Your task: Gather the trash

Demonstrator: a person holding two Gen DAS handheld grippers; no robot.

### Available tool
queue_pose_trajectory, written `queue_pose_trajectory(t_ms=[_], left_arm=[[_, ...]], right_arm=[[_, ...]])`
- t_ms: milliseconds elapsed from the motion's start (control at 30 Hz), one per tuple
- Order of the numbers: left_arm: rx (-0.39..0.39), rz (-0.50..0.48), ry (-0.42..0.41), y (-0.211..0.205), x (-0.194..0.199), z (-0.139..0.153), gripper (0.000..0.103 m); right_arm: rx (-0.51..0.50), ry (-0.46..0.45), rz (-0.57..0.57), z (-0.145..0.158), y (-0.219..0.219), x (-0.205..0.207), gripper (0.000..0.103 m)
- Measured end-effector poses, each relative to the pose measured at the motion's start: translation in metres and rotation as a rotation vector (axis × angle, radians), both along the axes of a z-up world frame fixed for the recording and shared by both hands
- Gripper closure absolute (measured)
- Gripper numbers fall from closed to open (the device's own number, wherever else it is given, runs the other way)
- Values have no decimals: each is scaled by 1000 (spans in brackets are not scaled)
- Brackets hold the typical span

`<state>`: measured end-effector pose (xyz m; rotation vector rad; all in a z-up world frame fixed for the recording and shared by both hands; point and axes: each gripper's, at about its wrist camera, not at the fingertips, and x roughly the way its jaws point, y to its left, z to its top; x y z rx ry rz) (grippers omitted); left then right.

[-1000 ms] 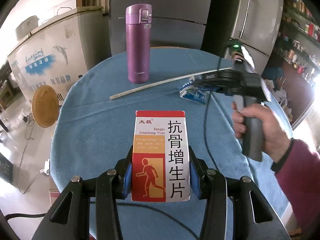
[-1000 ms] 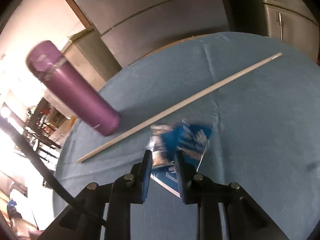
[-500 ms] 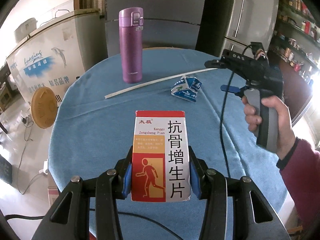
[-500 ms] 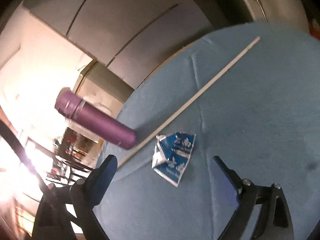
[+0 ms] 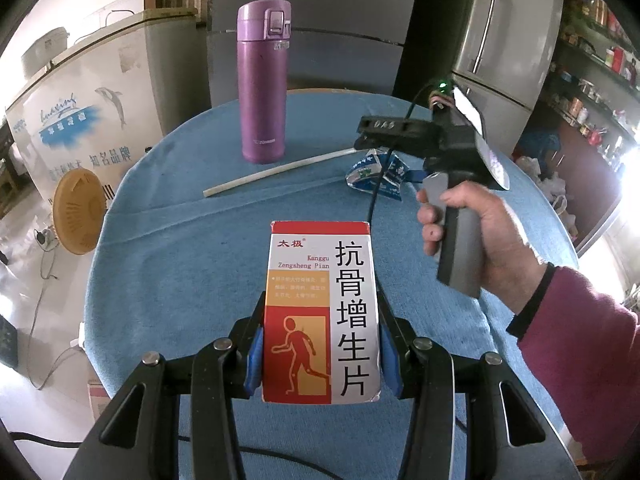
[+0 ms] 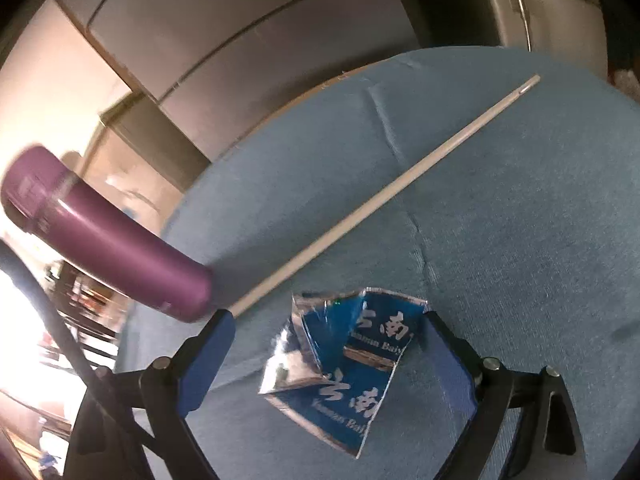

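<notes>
My left gripper (image 5: 320,360) is shut on a red and white medicine box (image 5: 320,312) and holds it above the blue tablecloth (image 5: 180,272). A crumpled blue and silver wrapper (image 6: 344,364) lies on the cloth between the open fingers of my right gripper (image 6: 326,356). In the left wrist view the right gripper (image 5: 384,132) hovers over the wrapper (image 5: 368,172), held by a hand. A long white stick (image 6: 380,196) lies just beyond the wrapper.
A purple flask (image 5: 262,80) stands upright at the far side of the round table, also in the right wrist view (image 6: 100,240). The stick (image 5: 276,172) lies in front of it. A freezer (image 5: 88,112) and fridge (image 5: 504,32) stand behind.
My right gripper let go of the wrapper, opened wide and pulled back, then came down over it again with the fingers on both sides. The left gripper kept hold of the box.
</notes>
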<state>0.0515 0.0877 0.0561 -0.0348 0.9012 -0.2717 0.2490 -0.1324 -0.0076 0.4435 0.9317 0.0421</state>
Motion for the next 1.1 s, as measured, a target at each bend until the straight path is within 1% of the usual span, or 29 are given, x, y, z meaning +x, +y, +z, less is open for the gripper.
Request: queue_pose_trajectory(t_ms=[67,100,200,233,267,300,433,533,600,667,700,767,800,833,867,900,967,1100], left_arm=[[3,2,2,1,1,-1,55],[1,3,4,1,1,-2,55],[-2,5,11,1,1,-2,55],[-1,5,9,1,0,-1,55],[-2,5,9,1,0,0,55],[-4,6,8,1,-1,1,55],[2,8,-3,-2,-3,7,55],[-4,8,-9,-1,-7,9,55],[1,10,-11,-2,-9,9,55],[-3,9,-4,-3,-9,7,55],[-4,8,-2,-3,-9,7,55],[-1,6,-1,-4,-9,6,55],[1,7,-4,-3,-8,7,55],[1,10,-4,-2,-8,7,55],[-1,13,-2,0,-7,6,55],[-2,16,0,1,-7,6,55],[-1,25,3,4,-4,4,55],[-8,35,8,7,-1,2,55]], right_arm=[[-61,-11,-5,0,5,0,30],[-77,-18,0,0,7,1,30],[-51,-23,1,0,3,1,34],[-40,-26,3,0,0,-1,37],[-28,-39,4,2,-4,-3,59],[-31,-46,8,6,-7,-6,64],[1,-33,29,8,-16,-13,64],[82,-57,61,13,-26,-23,65],[161,-50,109,13,-30,-28,65],[219,-36,166,13,-28,-36,65],[233,-35,196,14,-25,-40,65],[217,-33,231,18,-20,-48,62],[210,-35,234,19,-21,-50,57],[198,-40,231,21,-22,-52,40],[182,-48,218,23,-24,-53,28],[151,-78,199,27,-27,-55,28],[119,-125,202,31,-31,-51,28],[100,-105,228,28,-25,-33,28]])
